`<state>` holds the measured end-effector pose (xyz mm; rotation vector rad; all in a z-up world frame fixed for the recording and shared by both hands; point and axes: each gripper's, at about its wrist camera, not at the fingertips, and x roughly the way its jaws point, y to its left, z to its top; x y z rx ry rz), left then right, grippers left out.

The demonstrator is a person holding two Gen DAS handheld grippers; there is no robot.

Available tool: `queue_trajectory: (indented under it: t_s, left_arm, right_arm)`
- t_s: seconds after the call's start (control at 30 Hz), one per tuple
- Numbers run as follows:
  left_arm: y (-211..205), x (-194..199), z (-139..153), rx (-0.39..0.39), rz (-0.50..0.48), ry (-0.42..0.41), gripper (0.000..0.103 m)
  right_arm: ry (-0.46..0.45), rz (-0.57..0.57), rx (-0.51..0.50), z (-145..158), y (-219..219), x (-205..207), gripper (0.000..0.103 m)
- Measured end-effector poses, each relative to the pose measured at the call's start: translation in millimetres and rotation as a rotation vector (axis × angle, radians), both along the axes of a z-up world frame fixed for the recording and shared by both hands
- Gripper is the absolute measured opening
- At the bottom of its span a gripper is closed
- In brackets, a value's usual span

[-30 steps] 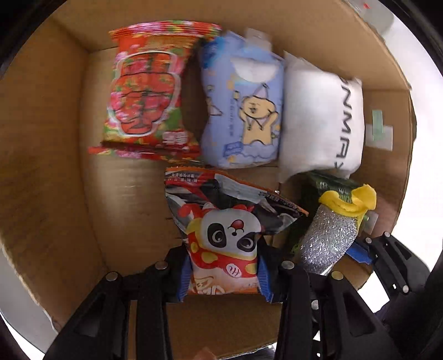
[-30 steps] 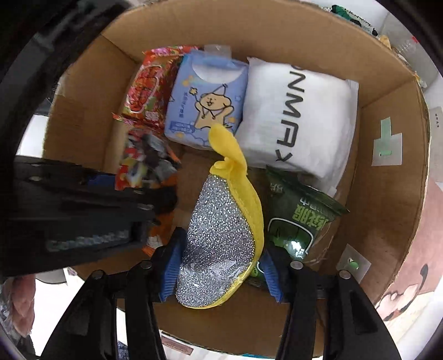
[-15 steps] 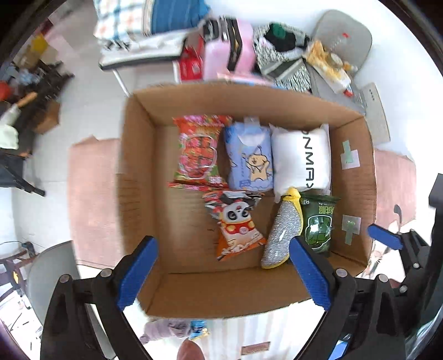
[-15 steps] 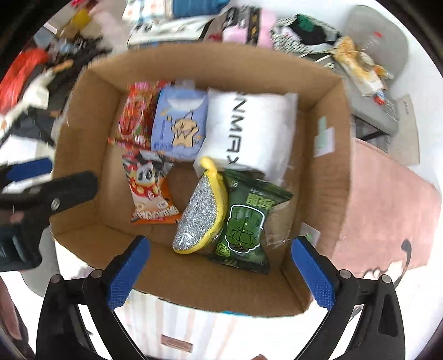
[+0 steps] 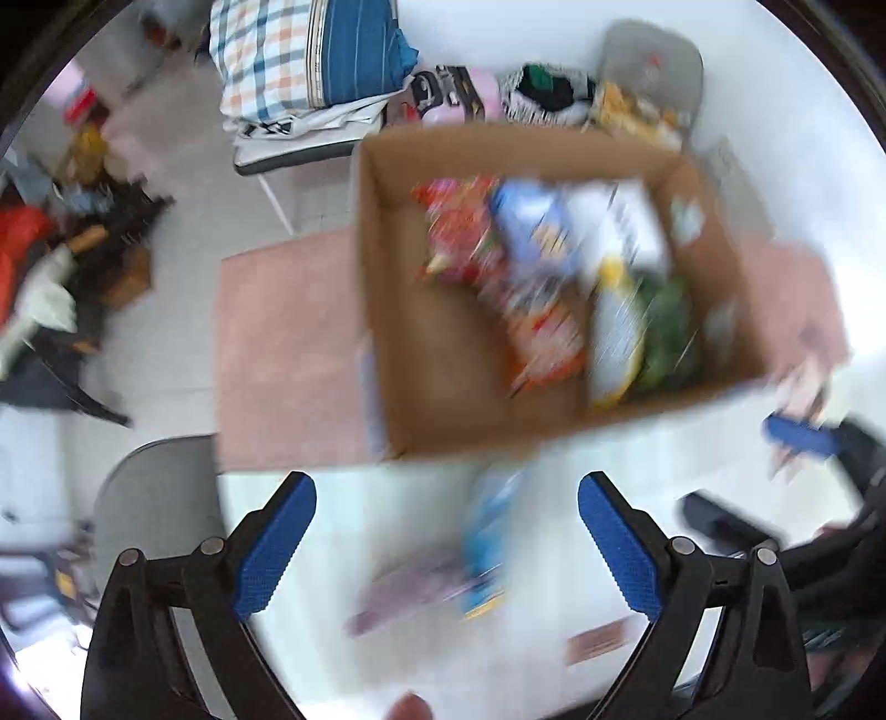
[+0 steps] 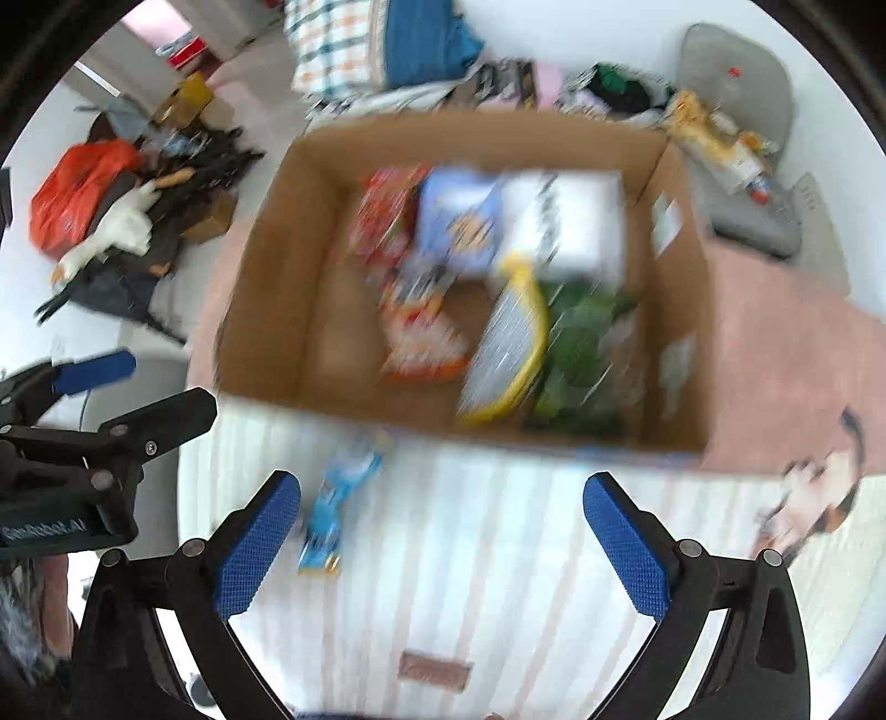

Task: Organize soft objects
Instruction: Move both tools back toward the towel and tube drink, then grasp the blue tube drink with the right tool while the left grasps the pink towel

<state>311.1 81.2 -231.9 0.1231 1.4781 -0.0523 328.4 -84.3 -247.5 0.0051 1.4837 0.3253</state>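
Observation:
An open cardboard box [image 5: 421,354] [image 6: 277,310] holds several soft packs, blurred by motion: a red snack bag [image 5: 459,232], a blue pack [image 6: 459,221], a white pack [image 6: 576,221], a panda snack bag [image 6: 421,332], a silver and yellow sponge [image 5: 614,332] [image 6: 504,343] and a green bag [image 6: 581,354]. My left gripper [image 5: 446,548] is open and empty, well back from the box. My right gripper [image 6: 443,548] is open and empty too. A blue packet [image 5: 487,543] [image 6: 332,509] lies on the striped cloth in front of the box.
A purple packet [image 5: 410,587] lies beside the blue one. A pink mat [image 5: 282,343] lies under the box. A checked pillow [image 5: 310,50], a grey cushion [image 6: 736,77] and clutter [image 6: 111,210] lie beyond. The left gripper [image 6: 72,421] shows at the right wrist view's left edge.
Both grippers let go of the panda bag and the sponge inside the box, opened wide, and pulled up and back. The box now looks smaller and farther away.

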Motion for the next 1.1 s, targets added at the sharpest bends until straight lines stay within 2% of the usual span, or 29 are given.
queue_trajectory:
  t_s: [0.03,0.1,0.17,0.23,0.3,0.43,0.47,0.53,0.57,0.67,0.7,0.73,0.83,0.97,1.03,1.1]
  left_arm:
    - [3.8,-13.7,-8.5,0.053,-0.035,0.010,0.097]
    - [10.3,-39.9,-41.4,0.176,-0.136,0.095,0.097]
    - [17.8,-56.4,-77.9,0.242,-0.202,0.195,0.097]
    - [23.5,-64.8,-107.7,0.267,-0.227,0.260,0.097]
    - [24.0,-70.0,-135.7,0.250,-0.262,0.319,0.097]
    - [19.0,-70.9,-172.7,0.214,-0.299,0.393,0.097]
    - [19.1,-69.9,-177.3,0.206,-0.287,0.395,0.096]
    - [22.1,-67.7,-181.4,0.143,-0.250,0.387,0.069]
    - [30.1,-66.2,-183.7,0.104,-0.178,0.414,0.057]
    - [61.4,-64.2,-180.2,-0.026,0.047,0.430,0.053]
    - [72.1,-65.2,-179.2,-0.067,0.087,0.405,0.052]
    - [85.3,-67.3,-178.7,-0.105,0.169,0.404,0.052]
    - [108.8,-74.6,-177.8,-0.173,0.301,0.386,0.051]
    - [122.8,-79.7,-175.6,-0.220,0.393,0.360,0.052]
    - [124.3,-79.5,-175.3,-0.226,0.392,0.353,0.053]
    - [120.7,-77.8,-175.1,-0.215,0.342,0.354,0.053]
  right_arm:
    - [0.021,0.003,0.012,-7.2,2.7,-11.8,0.103]
    - [0.071,-0.002,0.040,-30.3,8.5,-38.8,0.103]
    - [0.087,-0.017,0.027,-50.0,11.9,-58.7,0.103]
    - [0.132,-0.017,0.017,-71.8,17.1,-75.6,0.103]
    - [0.179,-0.008,0.006,-90.7,21.1,-86.5,0.103]
    - [0.167,0.014,-0.059,-106.1,26.9,-94.8,0.103]
    - [0.167,0.016,-0.071,-109.3,28.3,-95.4,0.103]
    - [0.178,0.027,-0.090,-116.7,32.4,-96.9,0.103]
    - [0.180,0.026,-0.095,-119.6,34.5,-97.5,0.103]
    - [0.168,0.022,-0.108,-124.2,43.1,-97.8,0.103]
    - [0.149,0.014,-0.116,-125.7,49.5,-96.9,0.103]
    - [0.136,0.011,-0.116,-127.9,56.4,-96.7,0.103]
    - [0.111,-0.006,-0.115,-139.2,78.8,-92.6,0.102]
    - [0.092,-0.009,-0.146,-154.9,109.4,-84.0,0.100]
    - [0.081,0.023,-0.179,-167.8,126.8,-84.9,0.085]
    - [0.078,0.049,-0.229,-176.0,135.9,-87.7,0.072]
